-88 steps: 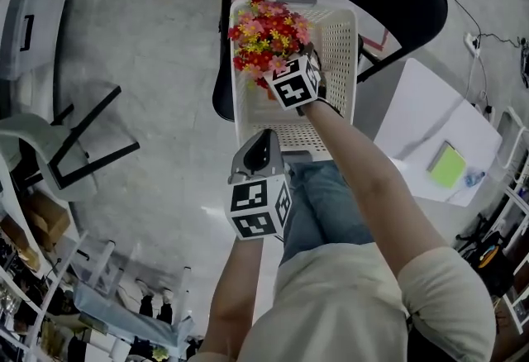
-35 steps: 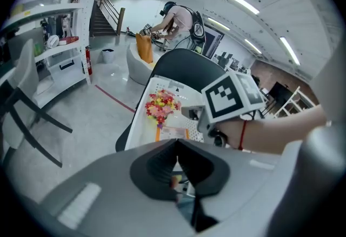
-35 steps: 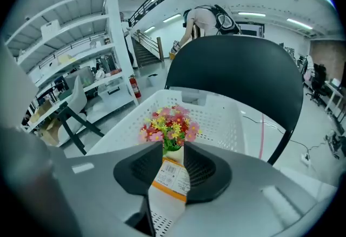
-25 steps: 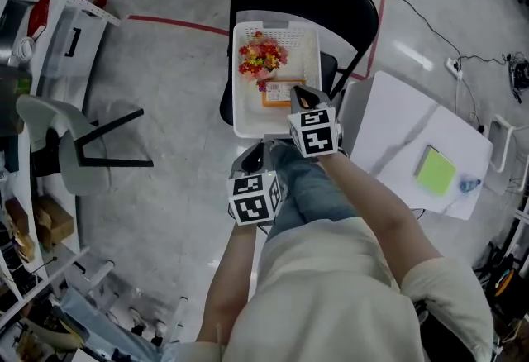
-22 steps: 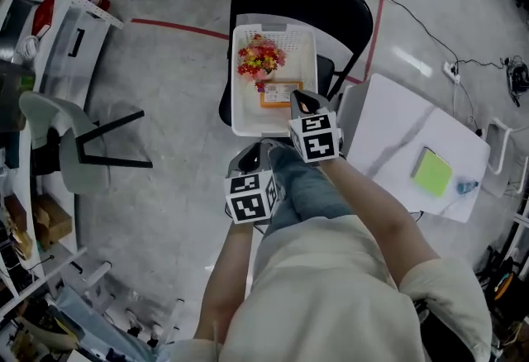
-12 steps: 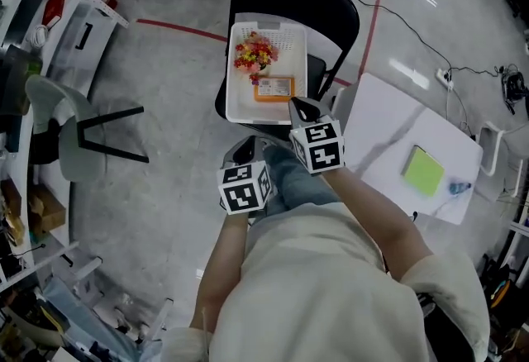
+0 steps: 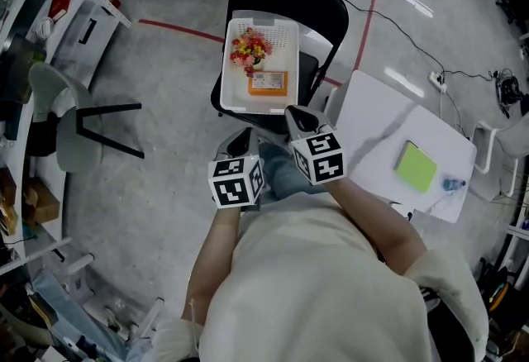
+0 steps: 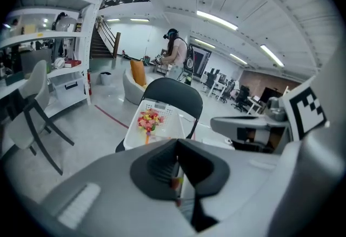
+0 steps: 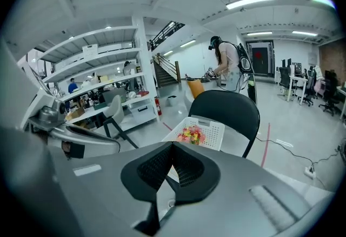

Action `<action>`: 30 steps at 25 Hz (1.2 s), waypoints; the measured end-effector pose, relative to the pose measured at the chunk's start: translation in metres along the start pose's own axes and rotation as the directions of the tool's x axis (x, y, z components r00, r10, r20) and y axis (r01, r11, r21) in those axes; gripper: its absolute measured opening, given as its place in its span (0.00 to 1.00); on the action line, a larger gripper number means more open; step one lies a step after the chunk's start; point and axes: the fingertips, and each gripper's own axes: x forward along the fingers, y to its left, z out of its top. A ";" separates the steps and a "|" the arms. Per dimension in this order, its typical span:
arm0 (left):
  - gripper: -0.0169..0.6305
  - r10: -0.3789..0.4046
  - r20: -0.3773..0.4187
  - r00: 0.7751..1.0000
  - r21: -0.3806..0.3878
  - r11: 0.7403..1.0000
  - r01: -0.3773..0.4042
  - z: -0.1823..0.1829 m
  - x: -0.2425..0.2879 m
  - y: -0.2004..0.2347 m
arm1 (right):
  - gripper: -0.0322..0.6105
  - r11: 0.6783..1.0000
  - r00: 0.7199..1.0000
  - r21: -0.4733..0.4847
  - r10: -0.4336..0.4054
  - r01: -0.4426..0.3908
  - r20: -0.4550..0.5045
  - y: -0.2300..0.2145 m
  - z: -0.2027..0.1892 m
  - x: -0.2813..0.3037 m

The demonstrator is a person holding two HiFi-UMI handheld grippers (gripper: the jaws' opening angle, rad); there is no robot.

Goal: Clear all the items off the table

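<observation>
Ahead of the fingers — white basket [image 7: 225, 81] holding flowers [image 7: 250, 50] and an orange box [image 7: 269, 84]. Left gripper [image 7: 241, 138], right gripper [image 7: 296, 113]: fingers together, empty.

white basket [image 7: 285, 38], black chair [image 7: 326, 5], green pad [image 7: 413, 166]

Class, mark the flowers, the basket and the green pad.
flowers [image 7: 250, 48], head view, middle of the bunch.
basket [image 7: 282, 41], head view, bare perforated part.
green pad [image 7: 414, 166], head view, middle of its top.
</observation>
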 end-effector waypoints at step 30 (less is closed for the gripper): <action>0.04 -0.205 -0.064 0.977 0.142 0.967 0.212 -0.036 -0.028 -0.102 | 0.05 0.985 0.999 0.166 -0.045 0.047 -0.012 -0.013 -0.065 -0.108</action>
